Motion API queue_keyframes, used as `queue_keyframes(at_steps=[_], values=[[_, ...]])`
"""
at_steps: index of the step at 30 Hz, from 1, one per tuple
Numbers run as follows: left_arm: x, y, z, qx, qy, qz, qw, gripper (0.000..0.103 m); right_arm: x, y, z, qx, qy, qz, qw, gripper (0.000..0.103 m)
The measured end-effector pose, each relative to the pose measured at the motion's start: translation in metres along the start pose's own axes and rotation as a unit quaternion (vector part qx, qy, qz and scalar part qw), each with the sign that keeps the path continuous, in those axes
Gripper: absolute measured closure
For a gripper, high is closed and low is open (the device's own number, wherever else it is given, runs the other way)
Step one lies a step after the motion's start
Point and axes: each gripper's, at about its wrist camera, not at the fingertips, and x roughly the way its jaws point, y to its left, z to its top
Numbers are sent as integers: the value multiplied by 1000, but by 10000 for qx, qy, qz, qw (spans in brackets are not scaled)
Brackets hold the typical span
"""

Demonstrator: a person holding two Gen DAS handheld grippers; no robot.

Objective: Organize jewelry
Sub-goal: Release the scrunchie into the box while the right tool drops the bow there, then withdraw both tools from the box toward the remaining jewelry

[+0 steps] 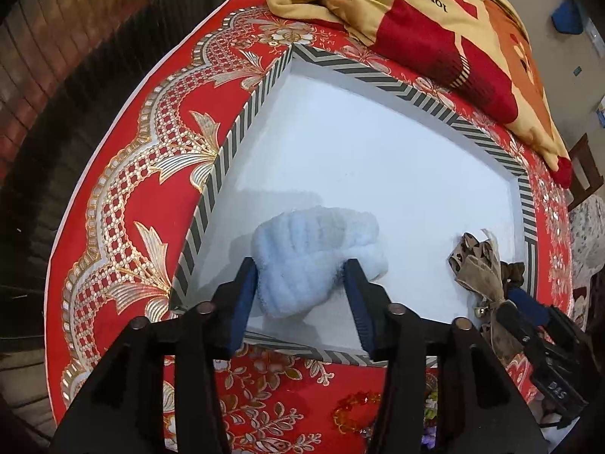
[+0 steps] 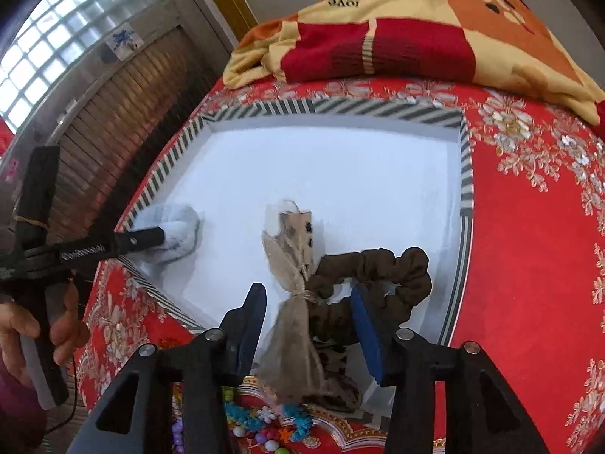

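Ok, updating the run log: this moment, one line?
left gripper open around blue scrunchie | right gripper open around brown scrunchie | both in box

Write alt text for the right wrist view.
The right gripper is open over a brown scrunchie with a beige bow, which lies in a white tray with a striped rim on a red patterned tablecloth. At left, the left gripper reaches a pale blue fluffy band in the same tray.
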Motion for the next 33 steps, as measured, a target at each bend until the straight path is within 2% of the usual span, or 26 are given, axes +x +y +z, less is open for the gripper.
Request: queue_keyframes(at_steps=[6, 17, 29, 32, 33], values=[[-14, -3, -7, 11, -277, 223, 9994, 50, -28, 5, -5, 22, -204, -78, 9998, 58], [-50, -9, -36, 126, -602, 442, 9971, 50, -71, 8, -36, 19, -406, -261, 9988, 58], [-86, -9, -82, 34, -753, 421, 9963, 50, -97, 13, -76, -7, -469, -435, 9980, 57], [-92, -10, -94, 28, -762, 425, 9962, 50, -100, 18, -83, -61, -456, -463, 9979, 54], [-94, -10, -97, 25, -762, 423, 9962, 50, -100, 19, -84, -78, -444, -441, 9980, 49]])
